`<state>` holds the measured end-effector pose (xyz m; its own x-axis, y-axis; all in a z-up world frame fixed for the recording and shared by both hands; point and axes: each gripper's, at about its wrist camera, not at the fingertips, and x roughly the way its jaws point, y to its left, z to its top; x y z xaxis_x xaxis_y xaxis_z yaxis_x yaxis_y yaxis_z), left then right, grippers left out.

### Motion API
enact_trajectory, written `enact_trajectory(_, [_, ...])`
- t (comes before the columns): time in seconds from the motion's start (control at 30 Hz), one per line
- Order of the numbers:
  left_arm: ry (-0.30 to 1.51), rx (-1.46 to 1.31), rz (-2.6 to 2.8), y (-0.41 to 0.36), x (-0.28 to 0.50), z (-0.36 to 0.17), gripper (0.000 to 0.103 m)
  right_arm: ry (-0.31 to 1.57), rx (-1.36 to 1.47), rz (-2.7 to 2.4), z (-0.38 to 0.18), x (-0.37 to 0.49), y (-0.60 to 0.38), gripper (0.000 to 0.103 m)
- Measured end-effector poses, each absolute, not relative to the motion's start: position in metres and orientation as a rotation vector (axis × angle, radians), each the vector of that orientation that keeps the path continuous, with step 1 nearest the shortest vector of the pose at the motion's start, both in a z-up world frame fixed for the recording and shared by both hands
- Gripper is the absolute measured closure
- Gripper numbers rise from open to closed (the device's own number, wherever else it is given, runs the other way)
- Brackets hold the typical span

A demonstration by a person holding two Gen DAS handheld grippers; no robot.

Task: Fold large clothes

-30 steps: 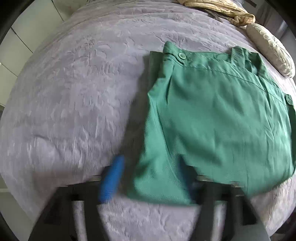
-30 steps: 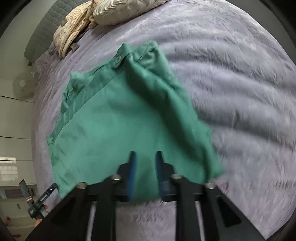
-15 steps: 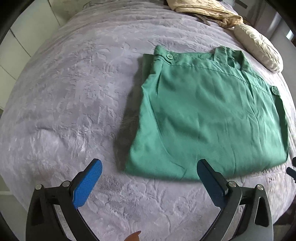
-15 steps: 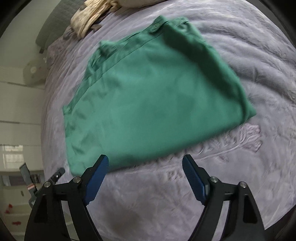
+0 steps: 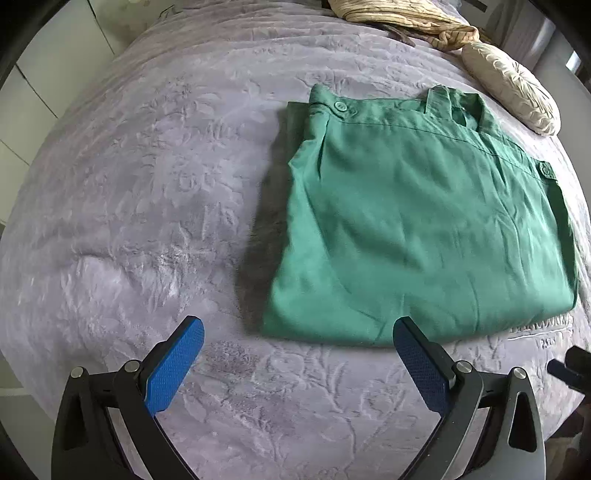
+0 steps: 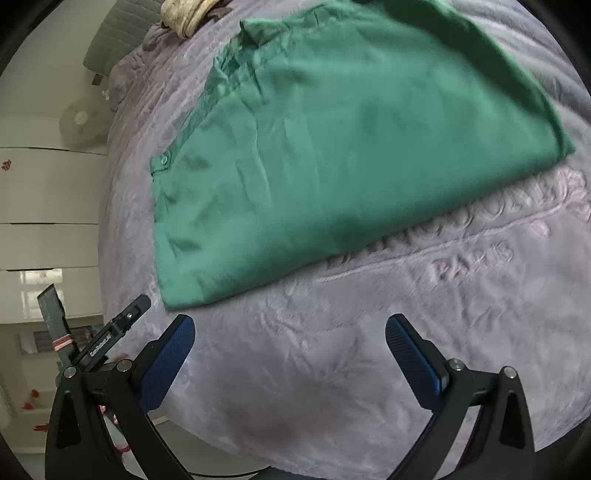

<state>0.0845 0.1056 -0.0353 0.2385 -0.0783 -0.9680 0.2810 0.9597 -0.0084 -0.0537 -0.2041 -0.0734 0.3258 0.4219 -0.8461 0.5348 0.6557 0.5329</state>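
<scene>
The green pants [image 5: 417, 229] lie folded flat on the bed [image 5: 147, 184], on its purple blanket, with the waistband and 2 buttons on the far side. The near edge of the pants is close to the near edge of the bed. The left gripper [image 5: 297, 350] hangs just in front of that edge — its blue fingers [image 5: 173, 369] are spread wide and hold nothing. The right gripper [image 6: 290, 349] is also wide apart and holds nothing, near the pants' corner. A cream pillow [image 5: 513, 92] and a striped cloth [image 5: 406, 14] sit at the far edge of the bed — apart from the pants.
</scene>
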Motion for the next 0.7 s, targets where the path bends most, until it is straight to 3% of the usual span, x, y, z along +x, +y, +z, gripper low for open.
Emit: enact_trajectory(0.7, [1.345,0.169,-0.315,0.115,0.098,-0.061,0.000,1.296,1.141,-0.068,-0.114,-0.049,-0.168,0.000])
